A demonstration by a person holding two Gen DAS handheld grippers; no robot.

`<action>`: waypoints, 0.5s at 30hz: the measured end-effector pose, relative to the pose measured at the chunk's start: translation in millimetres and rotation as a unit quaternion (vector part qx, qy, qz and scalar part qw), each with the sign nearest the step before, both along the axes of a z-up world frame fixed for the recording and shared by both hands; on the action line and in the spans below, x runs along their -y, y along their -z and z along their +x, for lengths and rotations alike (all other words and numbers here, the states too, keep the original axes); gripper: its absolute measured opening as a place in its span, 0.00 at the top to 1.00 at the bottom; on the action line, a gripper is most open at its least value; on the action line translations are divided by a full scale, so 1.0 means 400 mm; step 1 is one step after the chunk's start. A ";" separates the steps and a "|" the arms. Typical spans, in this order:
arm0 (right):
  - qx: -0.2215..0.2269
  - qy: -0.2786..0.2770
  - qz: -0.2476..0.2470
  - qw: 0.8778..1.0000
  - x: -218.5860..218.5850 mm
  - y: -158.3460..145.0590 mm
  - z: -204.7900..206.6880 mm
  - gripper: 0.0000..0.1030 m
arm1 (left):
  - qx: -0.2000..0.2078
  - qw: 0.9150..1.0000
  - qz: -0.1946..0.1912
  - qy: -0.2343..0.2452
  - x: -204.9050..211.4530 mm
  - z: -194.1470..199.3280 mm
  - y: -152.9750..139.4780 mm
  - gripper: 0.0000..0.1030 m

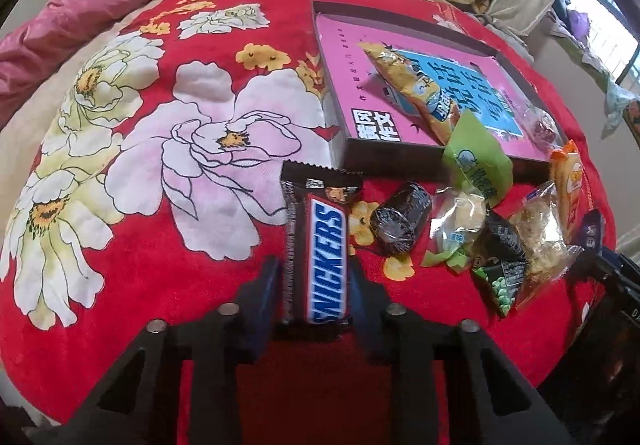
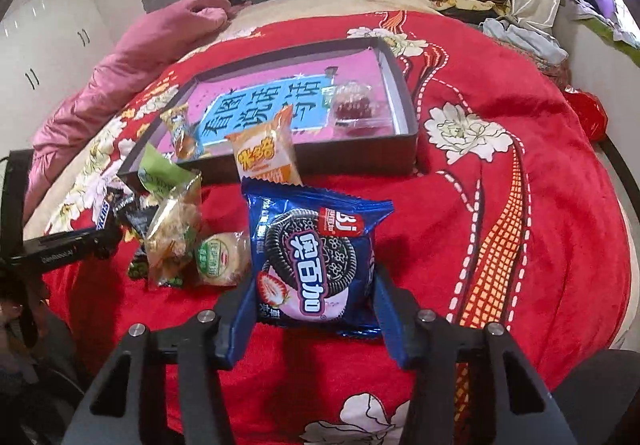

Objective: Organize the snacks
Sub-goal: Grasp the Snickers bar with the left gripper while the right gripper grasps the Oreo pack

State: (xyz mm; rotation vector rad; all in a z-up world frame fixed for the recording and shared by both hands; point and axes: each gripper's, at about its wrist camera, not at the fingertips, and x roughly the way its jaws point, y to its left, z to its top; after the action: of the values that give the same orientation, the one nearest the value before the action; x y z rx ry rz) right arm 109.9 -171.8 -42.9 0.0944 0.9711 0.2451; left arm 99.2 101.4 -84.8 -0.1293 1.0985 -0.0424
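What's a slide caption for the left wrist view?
Left tool clamps a Snickers bar on the red floral blanket.

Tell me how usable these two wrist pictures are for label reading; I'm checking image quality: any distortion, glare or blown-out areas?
Left wrist view: strong fisheye bending of the red blanket, dark corners, overexposed window at the right edge, yet the Snickers bar reads sharply. Right wrist view: same barrel distortion; glare on the blue Oreo pack foil, though its print stays legible; the box is softer.

Daylight comes in from the window at my far right, bright and even, with only soft shadows. Both fisheye views bend hard and darken at the corners. Glare glints off the wrappers, and far things look soft.
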 end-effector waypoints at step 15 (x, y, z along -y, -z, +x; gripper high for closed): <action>0.031 0.006 0.010 0.999 0.017 -0.040 -0.013 0.48 | 0.035 0.996 -0.083 -0.020 -0.028 -0.018 -0.073 0.71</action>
State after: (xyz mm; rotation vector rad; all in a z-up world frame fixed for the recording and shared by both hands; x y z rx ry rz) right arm 104.7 -178.8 -26.9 0.1110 0.9069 0.2447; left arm 92.0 112.6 -55.7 -0.2979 1.0210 -0.1012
